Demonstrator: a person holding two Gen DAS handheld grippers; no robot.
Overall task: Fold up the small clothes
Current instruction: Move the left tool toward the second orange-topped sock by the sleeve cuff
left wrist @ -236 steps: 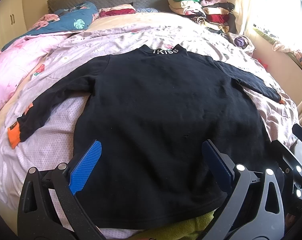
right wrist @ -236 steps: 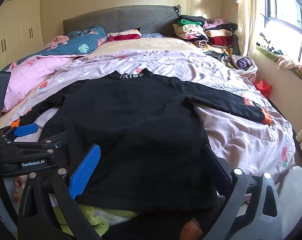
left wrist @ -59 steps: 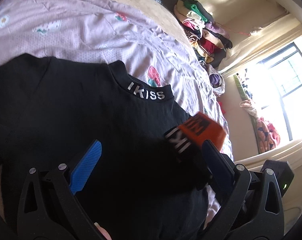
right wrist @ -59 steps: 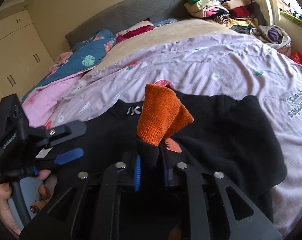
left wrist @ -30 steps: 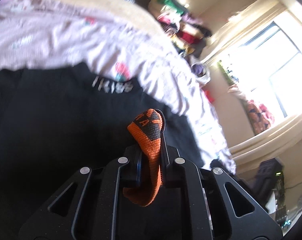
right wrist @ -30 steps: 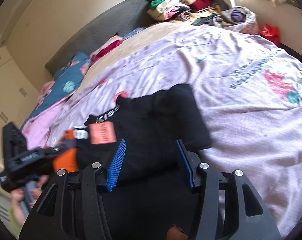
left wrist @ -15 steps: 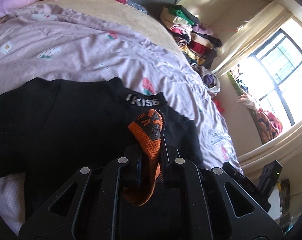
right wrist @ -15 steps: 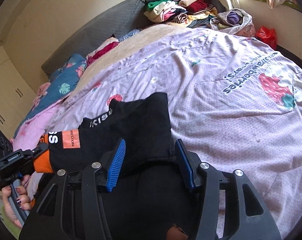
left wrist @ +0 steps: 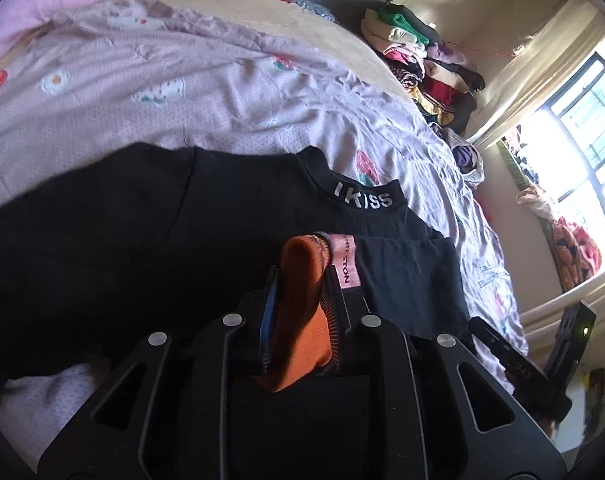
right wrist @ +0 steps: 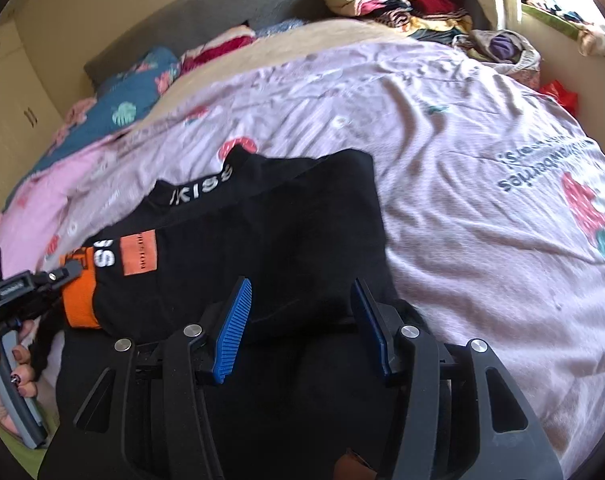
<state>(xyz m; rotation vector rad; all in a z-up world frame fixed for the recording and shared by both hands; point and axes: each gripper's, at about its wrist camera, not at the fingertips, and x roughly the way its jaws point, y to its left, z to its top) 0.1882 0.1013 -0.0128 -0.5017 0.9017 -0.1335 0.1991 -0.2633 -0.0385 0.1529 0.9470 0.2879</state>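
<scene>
A small black sweatshirt (left wrist: pixel 150 240) with a white-lettered collar (left wrist: pixel 362 200) lies on a pink bed sheet (left wrist: pixel 182 92). Its right sleeve (right wrist: pixel 262 240) is folded across the chest. My left gripper (left wrist: pixel 302 280) is shut on the sleeve's orange cuff (left wrist: pixel 302 304) and shows at the left edge of the right wrist view (right wrist: pixel 68 276) with the cuff (right wrist: pixel 78 300) in it. My right gripper (right wrist: pixel 302 316) is open, low over the folded sleeve and the sweatshirt body, holding nothing.
A pile of clothes (left wrist: pixel 422 64) sits at the bed's far right corner by the window (left wrist: pixel 582 92). Pillows and a pink blanket (right wrist: pixel 114 108) lie along the grey headboard (right wrist: pixel 206 12). A cupboard (right wrist: pixel 10 92) stands at the left.
My left gripper has carried the orange cuff further left across the chest and lower toward the sweatshirt. My right gripper stays open and has shifted a little over the folded sleeve.
</scene>
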